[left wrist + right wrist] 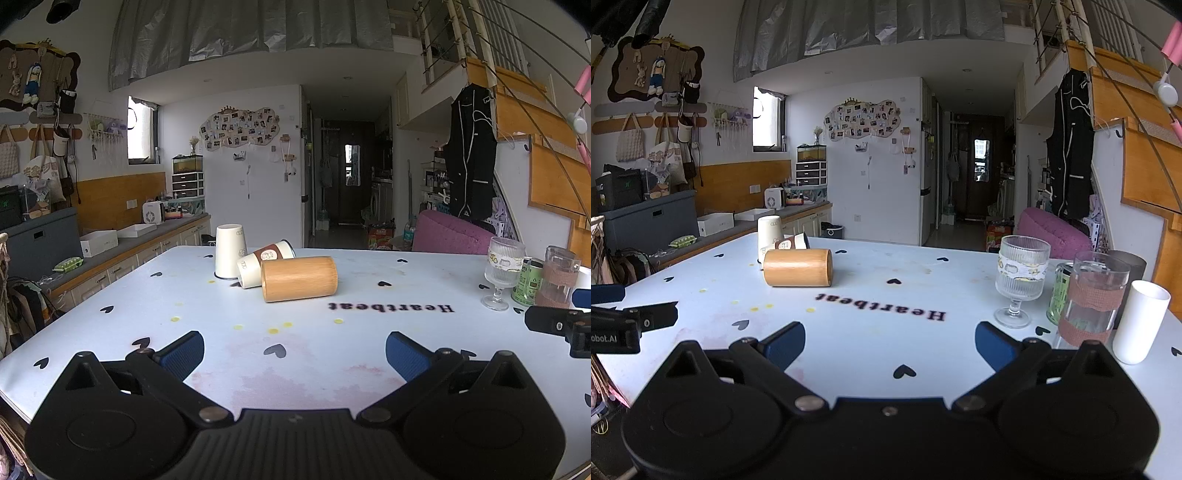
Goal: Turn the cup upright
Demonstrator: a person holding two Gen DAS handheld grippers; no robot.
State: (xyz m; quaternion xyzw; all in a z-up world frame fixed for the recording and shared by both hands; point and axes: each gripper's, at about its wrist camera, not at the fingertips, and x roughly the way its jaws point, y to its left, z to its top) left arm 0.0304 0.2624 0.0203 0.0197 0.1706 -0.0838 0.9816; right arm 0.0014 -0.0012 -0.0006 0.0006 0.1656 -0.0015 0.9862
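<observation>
Lying on its side on the surface [369,354], the wooden cup [299,278] sits at twelve o'clock from the left gripper [294,350]. It touches a tipped paper cup [258,266]. Both left and right gripper [890,345] fingers are spread apart, grasping nothing.

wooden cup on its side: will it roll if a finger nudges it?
Probably: the wooden cup lies on its round side on the smooth table. The paper cup touching it may block rolling that way. It looks rigid, so a firm pinch should not crush it.

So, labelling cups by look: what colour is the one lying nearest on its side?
Plain light wood-tan cup; clearest in the left wrist view.
</observation>
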